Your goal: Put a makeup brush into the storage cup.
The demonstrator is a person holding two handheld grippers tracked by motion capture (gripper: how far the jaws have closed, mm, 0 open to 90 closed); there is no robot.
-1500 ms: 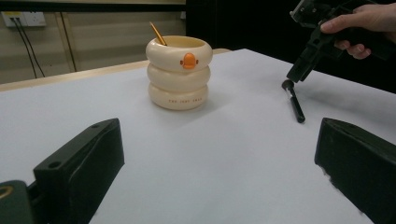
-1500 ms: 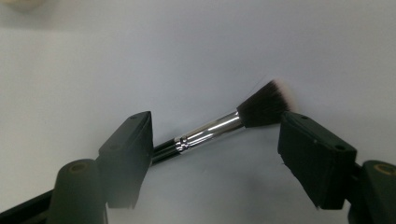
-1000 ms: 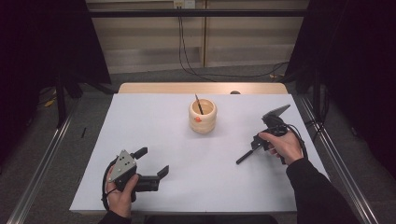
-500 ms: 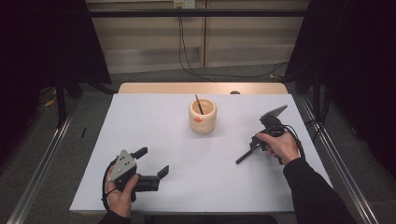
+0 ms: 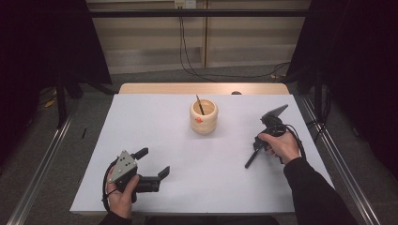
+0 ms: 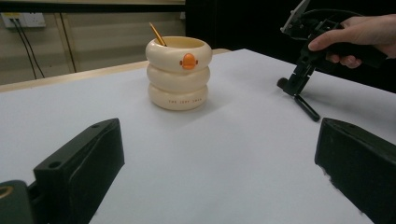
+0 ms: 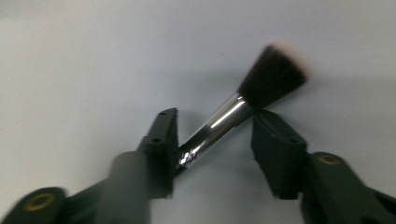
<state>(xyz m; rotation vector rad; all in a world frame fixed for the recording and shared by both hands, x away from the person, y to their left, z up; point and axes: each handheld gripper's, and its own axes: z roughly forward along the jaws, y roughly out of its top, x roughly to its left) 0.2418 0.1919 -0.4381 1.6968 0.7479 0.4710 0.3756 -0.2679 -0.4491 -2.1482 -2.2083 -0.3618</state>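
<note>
1. The right gripper (image 5: 256, 147) points down at the white table (image 5: 155, 117). In the right gripper view a makeup brush with a chrome ferrule and dark bristles (image 7: 243, 107) lies slanted in the gap of this gripper (image 7: 212, 140).
2. State of the right fingers (image 7: 161, 140): partly open. The ferrule touches the left-hand one; the right-hand one stands just clear of the bristles. Judgement: the brush is bracketed but not clamped. Whether it rests on the table or is lifted cannot be told.
3. The left gripper (image 5: 152, 164) lies low on the table at the near edge, its fingers (image 6: 79, 163) wide apart and holding nothing.
4. The cream, ringed ceramic holder with an orange dot (image 6: 178, 72) stands ahead of the left fingers, well apart from both grippers. A thin gold-coloured handle (image 6: 156, 33) leans inside it.
5. Progress, as a judgement: if the work is stowing brushes in the holder, one item is in and the brush at the right fingers is outstanding.
6. Remaining: close on the ferrule, lift, carry to the holder, release upright.
</note>
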